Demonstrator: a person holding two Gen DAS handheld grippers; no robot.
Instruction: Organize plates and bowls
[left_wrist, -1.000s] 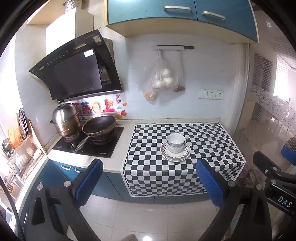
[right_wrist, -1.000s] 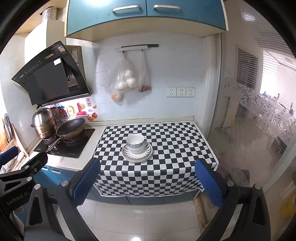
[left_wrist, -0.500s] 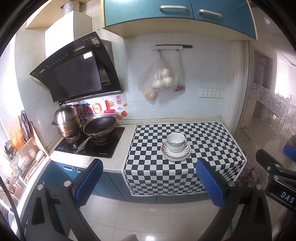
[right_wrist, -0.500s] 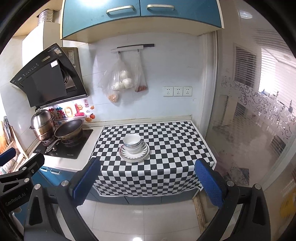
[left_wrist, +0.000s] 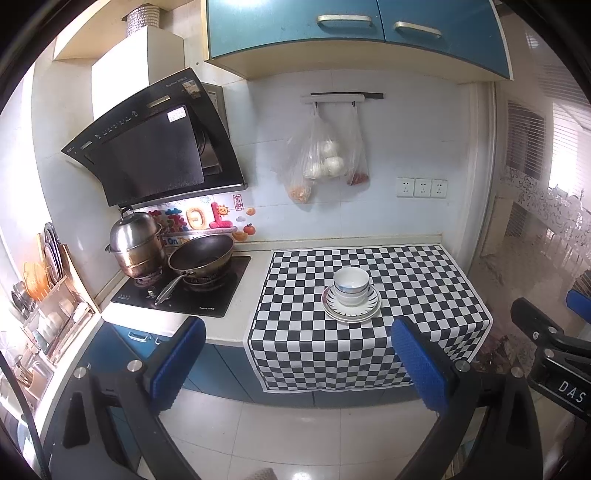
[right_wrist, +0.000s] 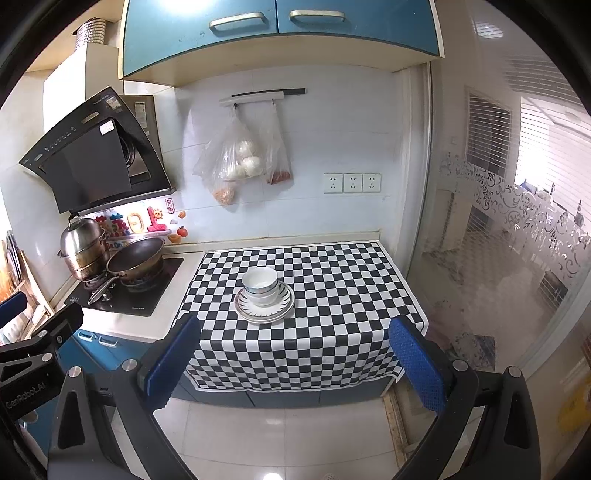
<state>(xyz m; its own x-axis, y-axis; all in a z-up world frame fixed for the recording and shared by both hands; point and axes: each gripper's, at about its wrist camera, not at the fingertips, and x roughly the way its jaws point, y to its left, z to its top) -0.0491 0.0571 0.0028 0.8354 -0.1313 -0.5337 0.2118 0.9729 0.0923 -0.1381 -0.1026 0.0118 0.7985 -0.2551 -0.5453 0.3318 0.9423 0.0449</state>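
Note:
White bowls (left_wrist: 351, 286) (right_wrist: 260, 285) sit nested on stacked plates (left_wrist: 334, 308) (right_wrist: 245, 308) in the middle of a black-and-white checkered cloth (left_wrist: 424, 280) (right_wrist: 351, 280) on the counter. My left gripper (left_wrist: 299, 362) is open and empty, held back over the floor in front of the counter. My right gripper (right_wrist: 295, 360) is open and empty too, also well short of the counter. Part of the right gripper (left_wrist: 554, 350) shows at the right edge of the left wrist view, and part of the left gripper (right_wrist: 33, 343) at the left edge of the right wrist view.
A stove (left_wrist: 184, 291) with a wok (left_wrist: 201, 254) and a steel pot (left_wrist: 135, 243) stands left of the cloth. A range hood (left_wrist: 155, 144) hangs above. A dish rack (left_wrist: 40, 291) is far left. Bags (left_wrist: 321, 162) hang on the wall; glass door (right_wrist: 498, 258) at right.
Both grippers have shifted slightly, so the counter sits a little differently in each view. The bowls and plates have not moved. Both jaws stay open.

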